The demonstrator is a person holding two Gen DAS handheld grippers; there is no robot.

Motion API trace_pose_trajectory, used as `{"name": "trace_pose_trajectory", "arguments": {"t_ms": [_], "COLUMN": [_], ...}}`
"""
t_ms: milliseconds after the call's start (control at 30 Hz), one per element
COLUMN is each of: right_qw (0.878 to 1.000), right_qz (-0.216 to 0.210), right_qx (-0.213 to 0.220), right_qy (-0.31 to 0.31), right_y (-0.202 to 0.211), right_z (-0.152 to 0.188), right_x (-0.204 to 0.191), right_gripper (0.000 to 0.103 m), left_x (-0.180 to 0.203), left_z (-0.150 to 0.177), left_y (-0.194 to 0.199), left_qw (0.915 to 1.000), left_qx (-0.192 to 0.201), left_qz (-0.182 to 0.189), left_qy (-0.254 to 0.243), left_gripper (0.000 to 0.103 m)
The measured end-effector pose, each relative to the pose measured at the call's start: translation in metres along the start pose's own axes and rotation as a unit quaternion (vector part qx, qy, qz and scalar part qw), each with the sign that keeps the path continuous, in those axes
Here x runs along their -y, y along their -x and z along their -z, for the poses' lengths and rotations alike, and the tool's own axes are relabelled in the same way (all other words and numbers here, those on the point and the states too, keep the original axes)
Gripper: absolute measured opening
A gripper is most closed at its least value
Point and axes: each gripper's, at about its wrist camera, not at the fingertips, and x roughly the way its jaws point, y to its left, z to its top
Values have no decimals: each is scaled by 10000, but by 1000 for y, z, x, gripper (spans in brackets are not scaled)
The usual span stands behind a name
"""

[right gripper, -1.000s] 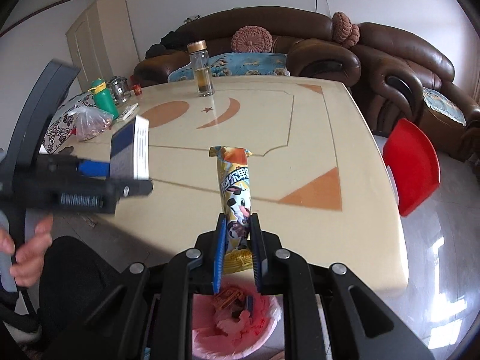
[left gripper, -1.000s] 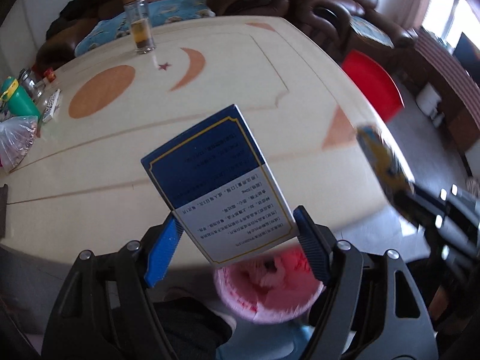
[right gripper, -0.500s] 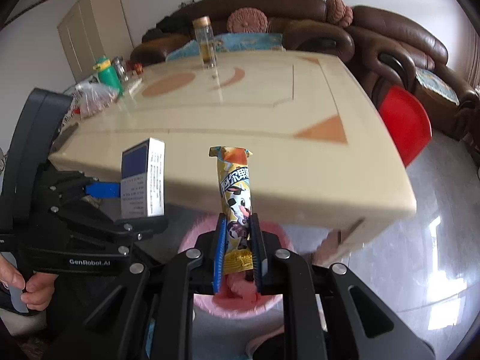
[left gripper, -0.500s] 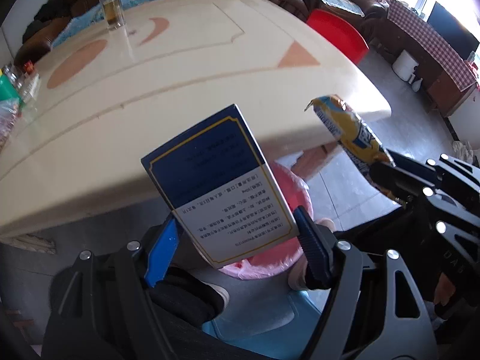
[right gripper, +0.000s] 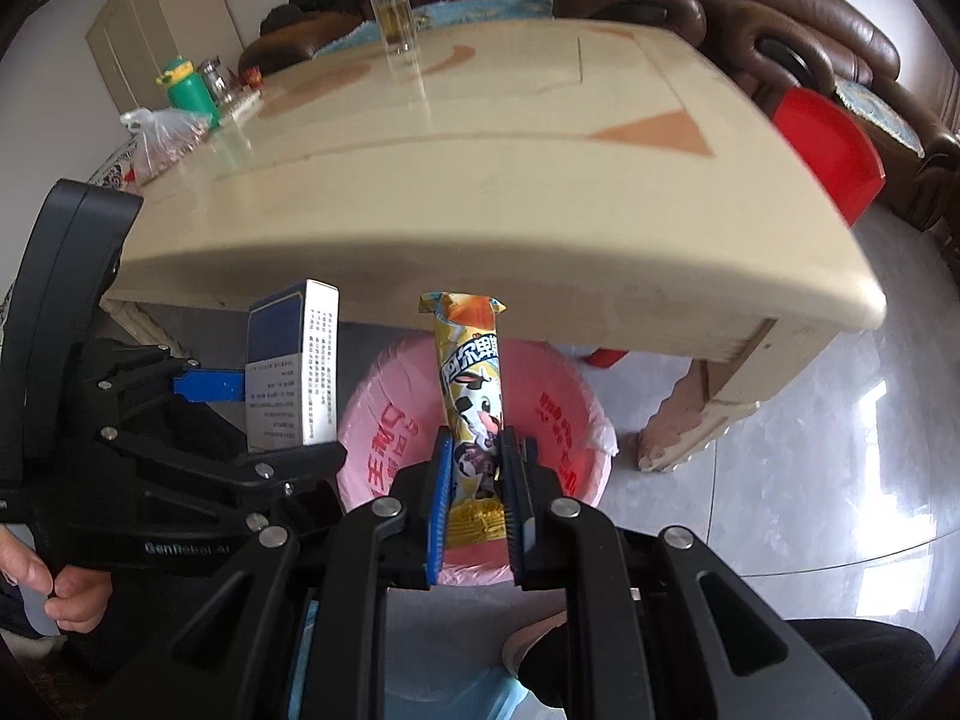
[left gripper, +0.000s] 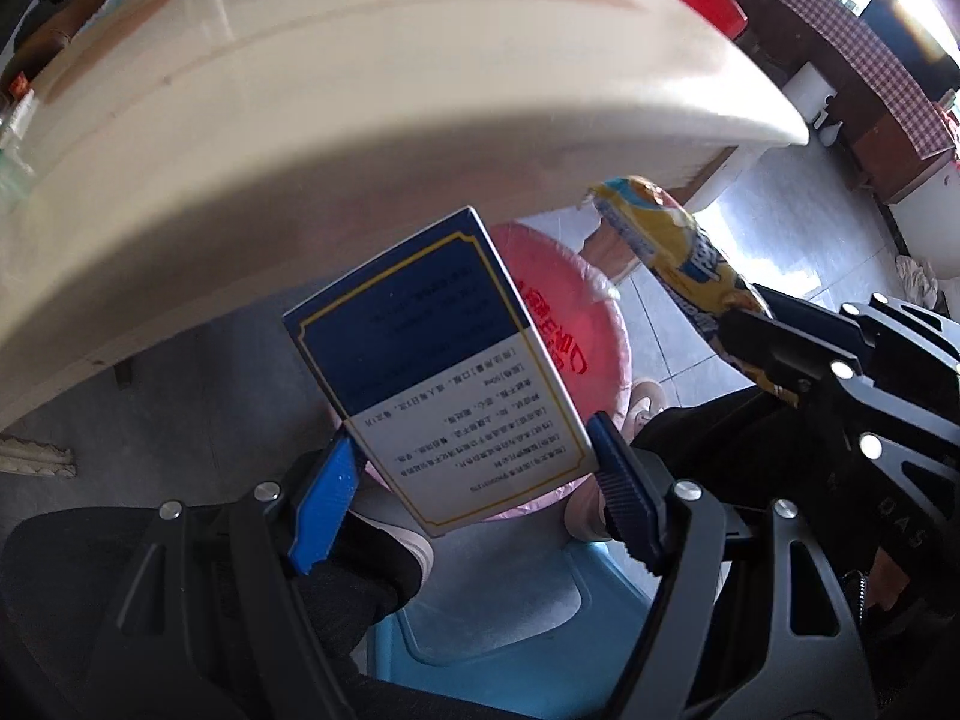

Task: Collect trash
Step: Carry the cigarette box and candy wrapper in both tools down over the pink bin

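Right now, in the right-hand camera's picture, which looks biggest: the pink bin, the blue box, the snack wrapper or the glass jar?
1. Pink bin
2. Blue box and snack wrapper: look alike, and both are close to the camera, so unranked.
3. Glass jar, though farthest away.

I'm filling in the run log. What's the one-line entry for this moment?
left gripper: shut on box | right gripper: shut on snack wrapper | both above pink-lined bin | nothing dropped yet

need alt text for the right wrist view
The right gripper holds a yellow snack wrapper upright above a pink-lined trash bin. Beside it the left gripper holds a blue and white box, below the table edge.
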Motion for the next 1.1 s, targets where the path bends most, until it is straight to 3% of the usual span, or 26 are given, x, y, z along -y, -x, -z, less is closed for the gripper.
{"name": "trace_pose_trajectory", "arguments": {"t_ms": [500,1100], "right_qw": [9968,9957], "right_qz": [-75,-186], "right_qx": [-793,-906], "right_qy": [-3,-82], "right_y": [-89,-113], "right_z": [4,2], "right_x": [15,25], "right_gripper": [16,18], "left_x": [-15,-13], "left_z": [-9,-14], "left_y": [-68,-93], "left_qw": [9974,9950], "left_qx": [-682,-948], "left_qz": [91,114], "left_qy": [223,278], "left_gripper": [73,73]}}
